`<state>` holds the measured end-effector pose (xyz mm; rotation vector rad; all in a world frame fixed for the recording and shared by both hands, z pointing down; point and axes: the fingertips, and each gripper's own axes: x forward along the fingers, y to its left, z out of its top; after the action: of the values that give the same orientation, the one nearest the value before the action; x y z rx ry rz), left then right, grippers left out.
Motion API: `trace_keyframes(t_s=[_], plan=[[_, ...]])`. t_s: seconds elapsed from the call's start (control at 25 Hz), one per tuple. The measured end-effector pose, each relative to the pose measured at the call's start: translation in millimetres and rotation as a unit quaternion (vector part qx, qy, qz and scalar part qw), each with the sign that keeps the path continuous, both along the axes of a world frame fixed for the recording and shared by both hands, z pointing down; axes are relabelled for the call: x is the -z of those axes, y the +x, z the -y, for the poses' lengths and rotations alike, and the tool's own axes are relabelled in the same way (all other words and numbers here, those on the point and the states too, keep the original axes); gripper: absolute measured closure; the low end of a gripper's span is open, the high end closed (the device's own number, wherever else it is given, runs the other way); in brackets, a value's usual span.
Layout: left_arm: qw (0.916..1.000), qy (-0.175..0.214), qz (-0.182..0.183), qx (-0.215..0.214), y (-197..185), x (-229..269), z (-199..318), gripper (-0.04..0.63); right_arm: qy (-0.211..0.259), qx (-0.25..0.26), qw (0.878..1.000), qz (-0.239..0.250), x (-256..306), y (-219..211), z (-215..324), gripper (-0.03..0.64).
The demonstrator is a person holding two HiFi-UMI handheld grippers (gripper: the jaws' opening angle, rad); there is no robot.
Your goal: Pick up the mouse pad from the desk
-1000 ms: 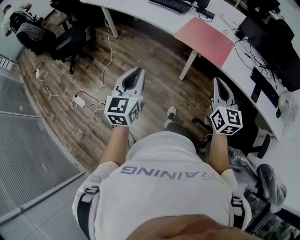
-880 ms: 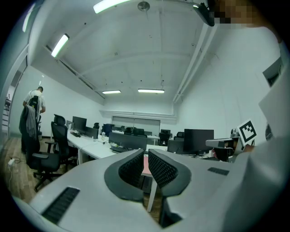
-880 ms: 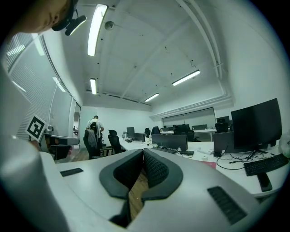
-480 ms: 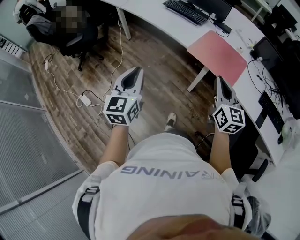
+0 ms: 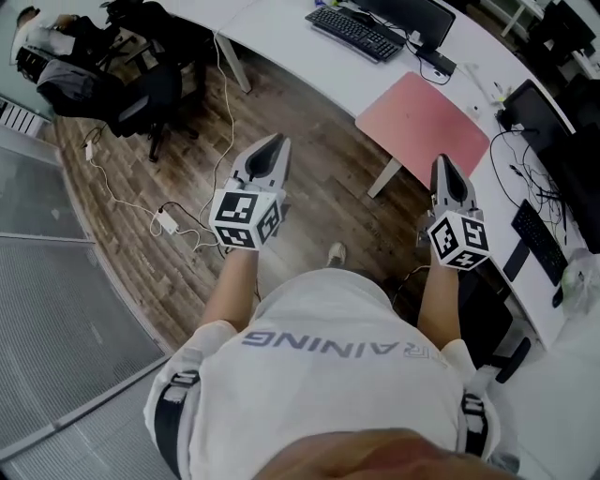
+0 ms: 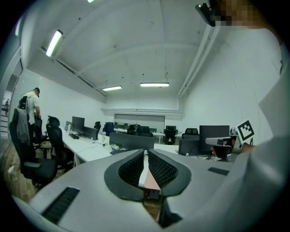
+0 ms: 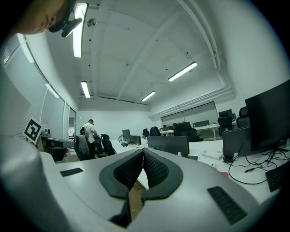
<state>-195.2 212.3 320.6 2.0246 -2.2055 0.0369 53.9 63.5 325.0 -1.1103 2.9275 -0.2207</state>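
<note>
The pink mouse pad (image 5: 422, 117) lies flat at the near edge of the white desk (image 5: 300, 42) in the head view. My left gripper (image 5: 273, 141) hangs over the wooden floor, well left of the pad, shut with nothing in it. Just below the pad's near edge is my right gripper (image 5: 441, 161), apart from it, shut and empty. In the left gripper view the jaws (image 6: 145, 153) are together and a pink sliver of the pad (image 6: 151, 180) shows between them. The right gripper view shows its jaws (image 7: 142, 150) pressed together.
A black keyboard (image 5: 354, 28) and a monitor (image 5: 412, 14) stand behind the pad. Cables, a second keyboard (image 5: 536, 242) and a screen (image 5: 530, 108) crowd the desk's right. A desk leg (image 5: 384, 178), office chairs (image 5: 141, 84) and a floor cable with adapter (image 5: 164, 222) lie left.
The desk and pink pad have slid down in the head view, nearer the right gripper's tip. Both grippers keep their pose, shut, ahead of the person's body.
</note>
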Motion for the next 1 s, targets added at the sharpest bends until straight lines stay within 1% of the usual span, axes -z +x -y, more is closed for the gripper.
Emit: trace_keyframes(t_s=[0.16, 0.32, 0.52, 0.8, 1.0], plan=[[0.9997, -0.007, 0.007, -0.023, 8.4, 1.2, 64.1, 0.54, -0.021, -0.034, 0.999, 0.004, -14.8, 29.5, 50.4, 0.594], [0.9988, -0.013, 0.007, -0.047, 19.4, -3.4, 115.8, 0.54, -0.036, -0.069, 0.997, 0.008, -27.4, 56.9, 90.0, 0.594], [0.9955, -0.028, 0.004, -0.091, 42.8, -16.4, 162.5, 0.54, -0.054, -0.098, 0.994, 0.005, -43.1, 76.5, 115.2, 0.594], [0.9887, -0.031, 0.001, -0.147, 60.9, -21.7, 222.9, 0.54, -0.055, -0.148, 0.987, 0.004, -46.0, 102.3, 143.6, 0.594], [0.9792, -0.044, -0.009, -0.198, 65.9, -29.9, 272.8, 0.54, -0.056, -0.198, 0.979, -0.005, -43.7, 113.1, 162.9, 0.594]])
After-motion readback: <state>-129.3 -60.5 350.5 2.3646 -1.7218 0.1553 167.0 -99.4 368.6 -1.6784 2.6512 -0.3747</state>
